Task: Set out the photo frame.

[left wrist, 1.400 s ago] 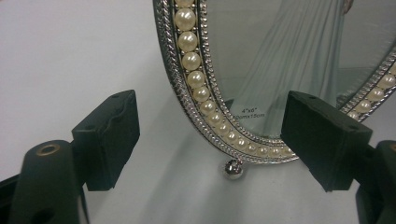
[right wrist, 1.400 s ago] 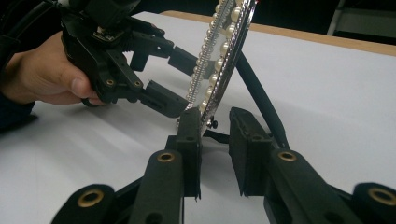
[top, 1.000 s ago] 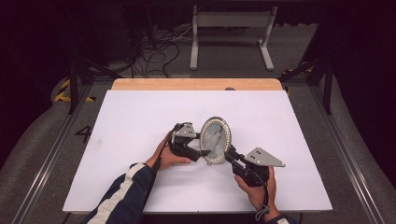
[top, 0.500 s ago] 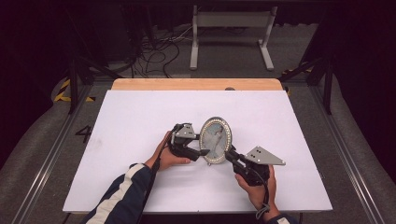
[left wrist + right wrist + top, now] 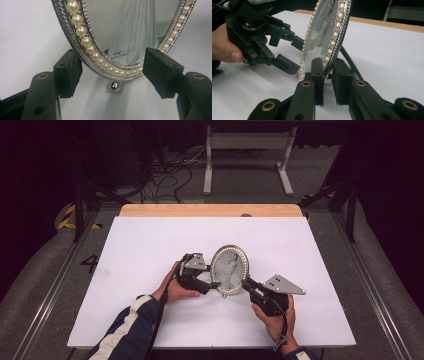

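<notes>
The right tongs (image 5: 327, 72) are clamped on the rim of the oval picture frame (image 5: 229, 269), propping it upright on the counter (image 5: 150, 245) while the left tongs (image 5: 112, 72), jaws apart and just closing in, straddle its lower edge.

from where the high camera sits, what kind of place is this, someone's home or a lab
Most likely a lab or recording studio, not a home. A white-topped table stands in a dark room, loose cables trail over the grey floor, and black-and-yellow hazard tape marks the floor at the left.

white table (image 5: 150, 245); dark grey floor (image 5: 45, 265)
</notes>
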Motion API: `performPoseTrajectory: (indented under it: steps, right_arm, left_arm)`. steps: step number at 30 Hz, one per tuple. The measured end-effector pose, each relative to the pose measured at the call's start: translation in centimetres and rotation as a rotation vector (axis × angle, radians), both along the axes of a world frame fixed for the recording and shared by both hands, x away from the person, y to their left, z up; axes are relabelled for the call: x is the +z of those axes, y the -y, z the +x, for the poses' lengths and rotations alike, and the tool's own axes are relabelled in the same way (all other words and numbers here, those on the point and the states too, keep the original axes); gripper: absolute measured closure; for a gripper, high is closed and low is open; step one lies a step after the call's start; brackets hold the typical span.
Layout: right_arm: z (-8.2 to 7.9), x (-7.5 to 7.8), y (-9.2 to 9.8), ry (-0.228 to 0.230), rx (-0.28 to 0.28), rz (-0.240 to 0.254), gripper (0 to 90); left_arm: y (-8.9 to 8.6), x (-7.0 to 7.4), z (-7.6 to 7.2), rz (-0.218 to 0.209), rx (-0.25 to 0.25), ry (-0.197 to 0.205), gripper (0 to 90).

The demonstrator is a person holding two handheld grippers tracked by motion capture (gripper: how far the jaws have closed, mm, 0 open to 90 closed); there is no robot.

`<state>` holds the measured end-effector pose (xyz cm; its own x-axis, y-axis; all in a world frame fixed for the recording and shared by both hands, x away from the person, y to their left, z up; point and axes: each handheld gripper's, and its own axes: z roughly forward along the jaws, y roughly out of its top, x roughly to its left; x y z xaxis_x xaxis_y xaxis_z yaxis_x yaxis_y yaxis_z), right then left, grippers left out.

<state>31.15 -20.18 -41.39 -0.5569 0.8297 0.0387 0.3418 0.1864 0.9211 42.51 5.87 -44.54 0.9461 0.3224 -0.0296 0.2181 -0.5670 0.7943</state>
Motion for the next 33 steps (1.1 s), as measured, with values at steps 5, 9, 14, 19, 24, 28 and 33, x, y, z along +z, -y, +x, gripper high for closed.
performPoseTrajectory:
  steps: [5, 9, 14, 19, 24, 28, 33]
  right_arm:
    - [0.0, 0.0, -0.2, 0.004, -0.004, -0.004, 80.3]
    - [-0.1, 0.0, -0.3, 0.005, -0.012, -0.009, 80.1]
    - [-0.3, -0.2, -0.4, 0.021, -0.020, -0.016, 79.8]
    - [-0.4, -0.5, -0.7, 0.014, -0.020, -0.028, 81.0]
    - [-0.4, -0.6, -0.8, 0.026, -0.025, -0.023, 81.4]
    - [-0.2, -0.6, -0.7, 0.024, -0.021, -0.018, 81.6]
    - [0.0, -0.6, -0.6, 0.011, -0.026, -0.013, 81.5]
  left_arm:
    - [0.0, 0.0, 0.0, 0.004, 0.001, 0.004, 32.8]
    - [0.1, 0.1, 0.0, -0.029, 0.024, 0.011, 30.0]
    - [-0.2, 0.3, 0.3, -0.086, 0.067, 0.000, 24.6]
    - [-0.3, 0.4, 0.2, -0.093, 0.067, 0.012, 33.4]
    - [-0.8, 0.4, 0.4, -0.096, 0.091, 0.006, 48.3]
    - [-1.0, 0.5, 0.4, -0.085, 0.104, 0.013, 52.3]
    - [-1.3, 0.5, 0.2, -0.084, 0.110, 0.010, 57.4]
